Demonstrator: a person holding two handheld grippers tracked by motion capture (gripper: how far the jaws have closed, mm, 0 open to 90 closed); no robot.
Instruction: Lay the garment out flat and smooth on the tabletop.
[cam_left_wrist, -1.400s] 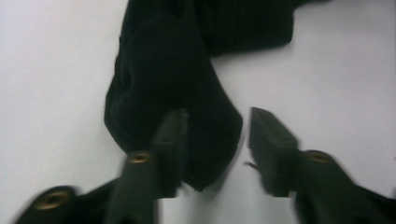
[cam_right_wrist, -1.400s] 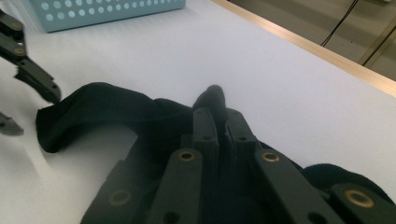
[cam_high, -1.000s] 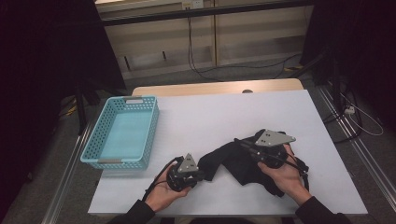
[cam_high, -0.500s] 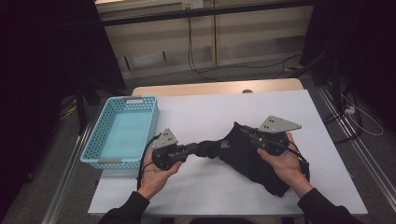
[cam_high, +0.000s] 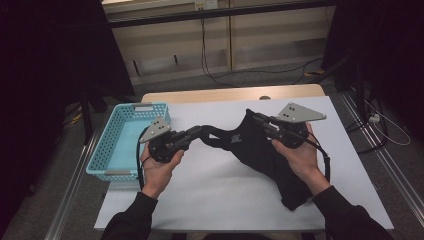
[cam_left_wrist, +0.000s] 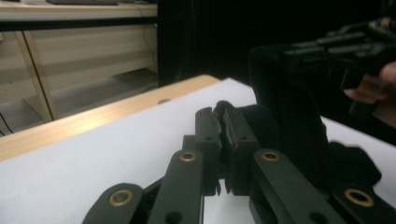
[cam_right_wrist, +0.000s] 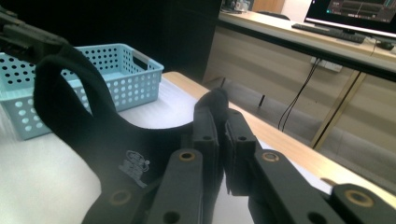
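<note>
Holding a black garment (cam_high: 260, 150) stretched between us, we clamp our left gripper (cam_high: 196, 133) on its strap and our right gripper (cam_high: 257, 120) on its upper edge, lifted above the white table (cam_high: 220, 195); beyond the left gripper sits a blue basket (cam_high: 117, 145).

Dim room, lit from overhead: the table (cam_high: 215, 190) beneath my jaws is the brightest surface, with dark surroundings to either side. The cloth (cam_high: 260, 150) pinched between my jaws reads as flat black, without visible folds. My own jaws are soft, out of focus up close. Past my right jaws, a monitor (cam_right_wrist: 359, 11) glares; the basket (cam_right_wrist: 116, 74) is mildly blurred.
</note>
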